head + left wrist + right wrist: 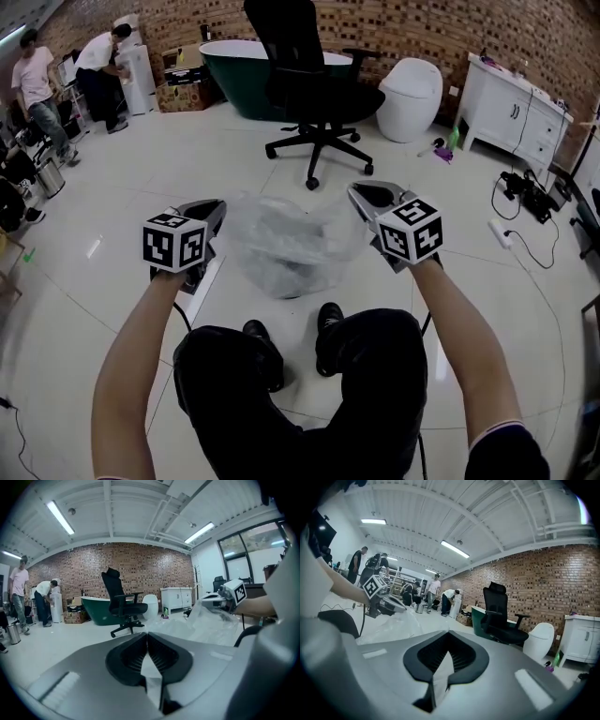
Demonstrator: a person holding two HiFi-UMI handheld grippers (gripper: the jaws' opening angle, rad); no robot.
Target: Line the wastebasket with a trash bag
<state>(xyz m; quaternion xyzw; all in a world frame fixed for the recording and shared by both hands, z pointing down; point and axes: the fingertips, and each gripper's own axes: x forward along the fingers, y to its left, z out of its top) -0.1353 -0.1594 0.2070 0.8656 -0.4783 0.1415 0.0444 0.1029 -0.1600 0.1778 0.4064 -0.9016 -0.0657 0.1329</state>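
Looked like an industrial hall run as a test studio, not a home. Had a bare brick wall [450, 28], white beamed ceiling [140, 508] with strip lights [60, 517], glossy tiled floor [122, 187]. Green bathtub [230, 75], toilet [410, 94] and white vanity cabinet [511, 112] stood out in the open near an office chair [300, 66]. Power strip [500, 232] and cables lay loose on the floor, with people [98, 66] at the back.

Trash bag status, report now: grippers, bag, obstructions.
Left gripper shut on trash bag edge, right gripper likewise. Bag held spread between them, in front of the person's shoes. Wastebasket not clearly visible. Office chair stands beyond, apart.
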